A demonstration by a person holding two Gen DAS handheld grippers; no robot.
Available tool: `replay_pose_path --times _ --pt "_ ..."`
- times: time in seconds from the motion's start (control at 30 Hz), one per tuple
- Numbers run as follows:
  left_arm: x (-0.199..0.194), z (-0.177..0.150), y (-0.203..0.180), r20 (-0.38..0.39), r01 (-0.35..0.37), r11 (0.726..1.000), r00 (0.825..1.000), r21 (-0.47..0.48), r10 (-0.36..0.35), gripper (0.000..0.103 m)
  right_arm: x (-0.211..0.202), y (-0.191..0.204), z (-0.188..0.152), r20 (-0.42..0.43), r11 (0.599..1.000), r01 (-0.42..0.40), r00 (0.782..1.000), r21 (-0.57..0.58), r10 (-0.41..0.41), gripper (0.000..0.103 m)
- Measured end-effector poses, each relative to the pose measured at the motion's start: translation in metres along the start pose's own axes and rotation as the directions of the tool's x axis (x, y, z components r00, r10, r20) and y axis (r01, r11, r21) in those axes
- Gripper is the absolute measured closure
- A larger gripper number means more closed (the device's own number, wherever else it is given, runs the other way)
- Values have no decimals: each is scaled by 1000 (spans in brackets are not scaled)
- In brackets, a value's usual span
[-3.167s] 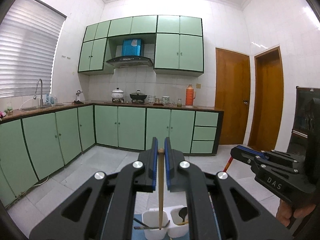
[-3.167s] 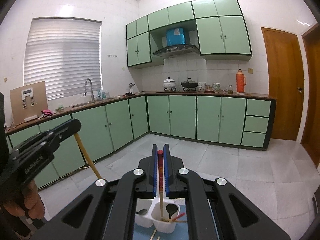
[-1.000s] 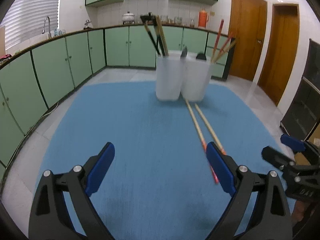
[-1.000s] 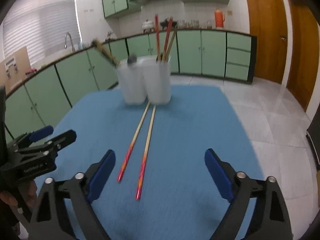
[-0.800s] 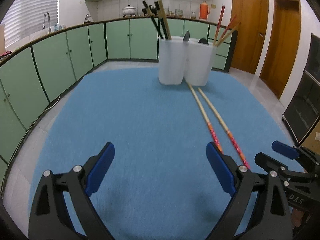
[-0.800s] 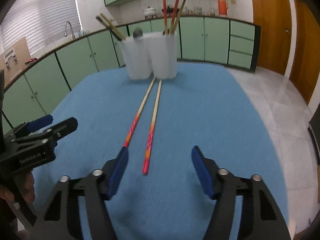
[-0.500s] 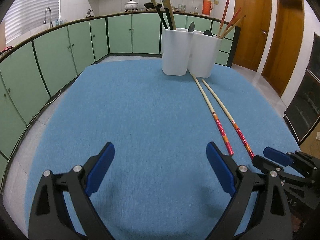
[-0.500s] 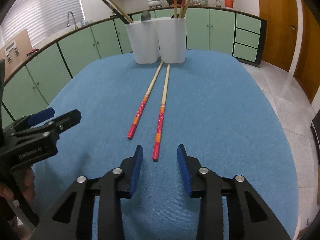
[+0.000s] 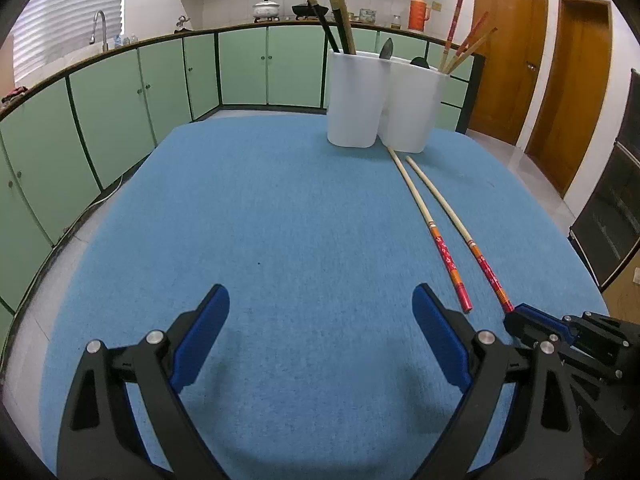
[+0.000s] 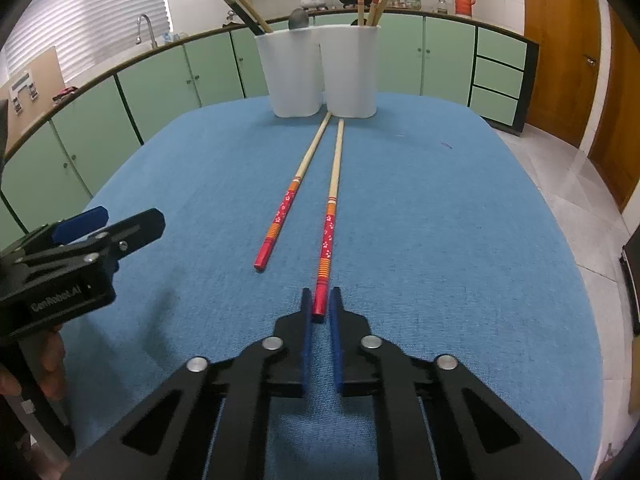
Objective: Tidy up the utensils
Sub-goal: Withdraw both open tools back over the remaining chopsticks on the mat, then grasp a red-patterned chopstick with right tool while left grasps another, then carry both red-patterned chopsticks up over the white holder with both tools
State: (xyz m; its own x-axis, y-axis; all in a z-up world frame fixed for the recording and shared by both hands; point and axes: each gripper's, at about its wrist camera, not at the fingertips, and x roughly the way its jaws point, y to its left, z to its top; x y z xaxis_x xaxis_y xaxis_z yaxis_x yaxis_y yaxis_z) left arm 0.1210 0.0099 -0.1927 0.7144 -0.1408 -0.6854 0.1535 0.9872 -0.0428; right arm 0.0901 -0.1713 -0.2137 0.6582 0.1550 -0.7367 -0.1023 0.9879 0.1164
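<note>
On the blue mat, two white holders stood at the far end, so I worked from the near side. My right gripper, its jaws just closing, pinched the red end of the right chopstick. My left gripper hung wide open, empty. A second earlier both chopsticks lay untouched.
</note>
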Motion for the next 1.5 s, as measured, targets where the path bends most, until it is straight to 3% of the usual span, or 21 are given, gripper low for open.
replay_pose_path --times 0.27,0.47,0.57,0.7,0.87,1.0,1.1,1.23,1.5 --pt "1 -1 -20 0 50 998 999 29 -50 13 -3 -9 1 13 999 -3 1000 49 2 97" --pt "7 -1 -45 -20 109 993 994 38 -109 14 -15 -27 2 50 996 38 998 85 -43 97" --pt "13 0 -58 -43 132 990 991 48 -130 23 -21 -40 2 62 992 58 996 108 -65 97" --pt "22 0 -70 -71 147 988 987 45 -143 24 -24 -58 3 70 987 73 994 142 -84 97" --pt "35 -3 -80 -126 142 989 983 36 -136 49 -26 -69 3 78 984 77 993 160 -90 97" --pt "39 -3 -86 -134 117 992 985 43 -110 54 -27 -70 4 84 984 72 993 161 -86 97" --pt "40 -3 -89 -135 91 994 987 56 -83 67 -28 -69 4 88 985 72 992 159 -86 97" --pt "40 -4 -91 -140 91 993 987 70 -80 96 -29 -68 4 93 985 70 992 157 -86 97" --pt "27 0 -87 -102 90 994 991 69 -83 97 -36 -66 6 105 987 81 990 138 -96 97"
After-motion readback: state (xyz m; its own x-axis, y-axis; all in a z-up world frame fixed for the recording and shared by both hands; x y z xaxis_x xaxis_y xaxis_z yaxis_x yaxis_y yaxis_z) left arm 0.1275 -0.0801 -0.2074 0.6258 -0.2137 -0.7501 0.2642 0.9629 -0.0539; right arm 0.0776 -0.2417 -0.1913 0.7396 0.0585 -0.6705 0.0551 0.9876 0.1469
